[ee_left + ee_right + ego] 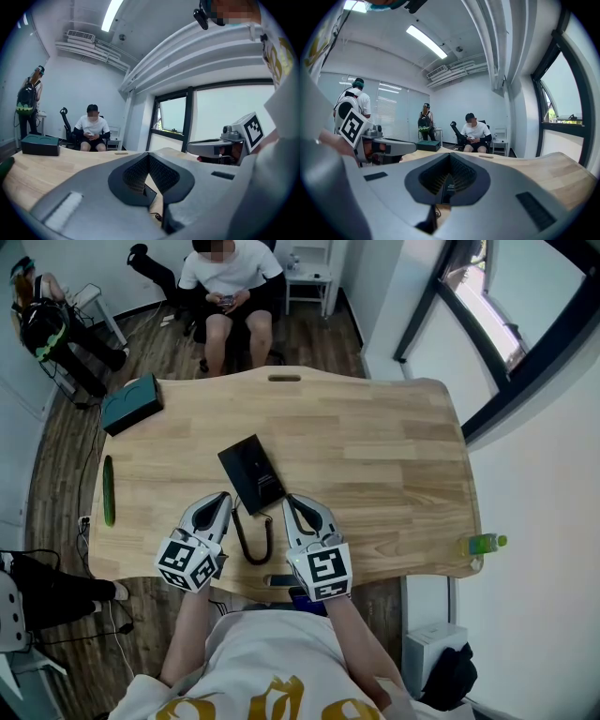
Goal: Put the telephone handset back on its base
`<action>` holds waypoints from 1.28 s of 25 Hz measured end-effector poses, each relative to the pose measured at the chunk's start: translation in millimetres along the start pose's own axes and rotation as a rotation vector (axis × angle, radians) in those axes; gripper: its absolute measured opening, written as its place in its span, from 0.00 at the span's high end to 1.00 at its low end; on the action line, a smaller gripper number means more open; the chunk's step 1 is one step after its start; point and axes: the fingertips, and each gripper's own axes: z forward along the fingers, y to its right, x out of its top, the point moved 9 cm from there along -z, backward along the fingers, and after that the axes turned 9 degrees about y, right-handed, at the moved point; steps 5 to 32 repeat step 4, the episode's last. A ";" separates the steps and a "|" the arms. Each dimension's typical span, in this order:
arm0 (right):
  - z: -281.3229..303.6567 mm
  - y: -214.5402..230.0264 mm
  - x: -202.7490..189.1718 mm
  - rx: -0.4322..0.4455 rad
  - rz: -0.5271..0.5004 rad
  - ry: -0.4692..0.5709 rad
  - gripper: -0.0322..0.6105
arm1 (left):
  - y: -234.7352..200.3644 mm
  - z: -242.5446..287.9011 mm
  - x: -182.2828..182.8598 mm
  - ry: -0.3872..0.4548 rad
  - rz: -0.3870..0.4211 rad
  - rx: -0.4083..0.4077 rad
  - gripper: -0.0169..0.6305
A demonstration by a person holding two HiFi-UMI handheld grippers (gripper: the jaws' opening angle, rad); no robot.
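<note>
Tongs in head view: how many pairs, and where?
2. The left tongs sit left of the black cord loop, the right tongs right of it, both near the table's front edge. None hidden.

Bright even daylight, fisheye-warped edges

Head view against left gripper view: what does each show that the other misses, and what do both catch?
Head view only: the green bottle at the table edge, and the black telephone whole, with its looped cord. Left gripper view only: the ceiling light, and the left gripper shut on nothing. Both: the teal box, the seated person, the right gripper.
</note>
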 end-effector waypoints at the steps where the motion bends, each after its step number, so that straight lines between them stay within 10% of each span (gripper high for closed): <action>1: 0.2 0.0 -0.4 0.001 -0.001 -0.002 0.94 | -0.8 0.0 -0.7 -0.005 -0.006 0.000 0.97; 32: 1.8 0.6 -1.1 0.001 -0.005 -0.005 0.94 | -3.9 1.0 -1.3 -0.015 -0.020 0.001 0.97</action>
